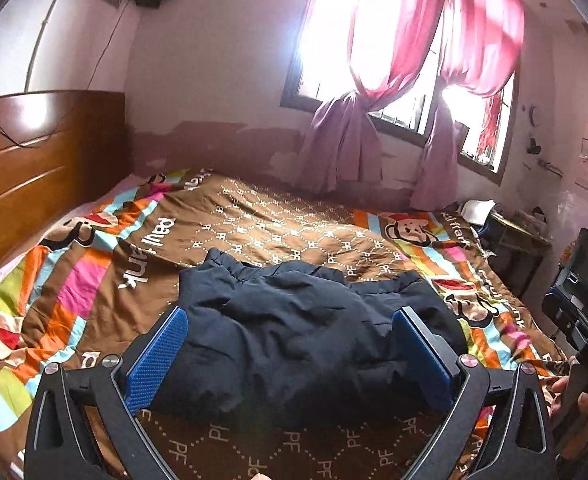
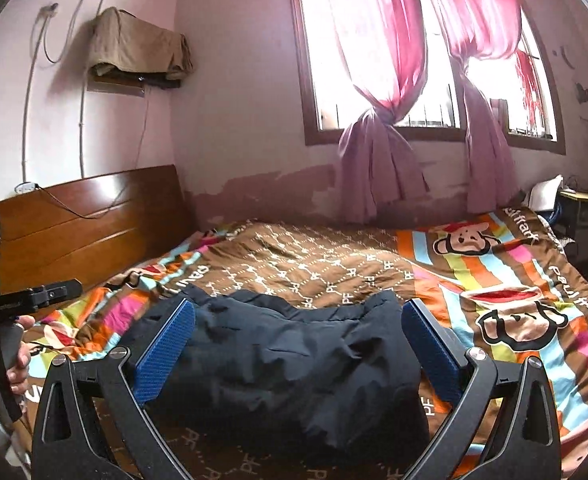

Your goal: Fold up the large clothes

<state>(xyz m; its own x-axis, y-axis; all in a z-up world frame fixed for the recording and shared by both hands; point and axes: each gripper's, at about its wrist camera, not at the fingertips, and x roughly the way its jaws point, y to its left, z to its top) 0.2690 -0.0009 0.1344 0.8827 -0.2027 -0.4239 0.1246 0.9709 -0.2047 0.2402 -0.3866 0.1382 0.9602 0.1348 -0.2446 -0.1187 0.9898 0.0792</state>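
A dark navy padded jacket (image 1: pixel 294 336) lies bunched in a compact heap on the bed, near its front edge; it also shows in the right wrist view (image 2: pixel 290 364). My left gripper (image 1: pixel 292 320) is open, its blue pads wide apart, held above and in front of the jacket without touching it. My right gripper (image 2: pixel 297 312) is open and empty too, hovering over the jacket from the near side. The right gripper's body shows at the right edge of the left wrist view (image 1: pixel 577 304), and the left one at the left edge of the right wrist view (image 2: pixel 10 304).
The bed has a brown and striped cartoon quilt (image 1: pixel 278 224) and a wooden headboard (image 1: pixel 34 160) on the left. Pink curtains (image 1: pixel 373 80) hang at the window behind. A small desk (image 1: pixel 509 240) stands at the far right of the bed.
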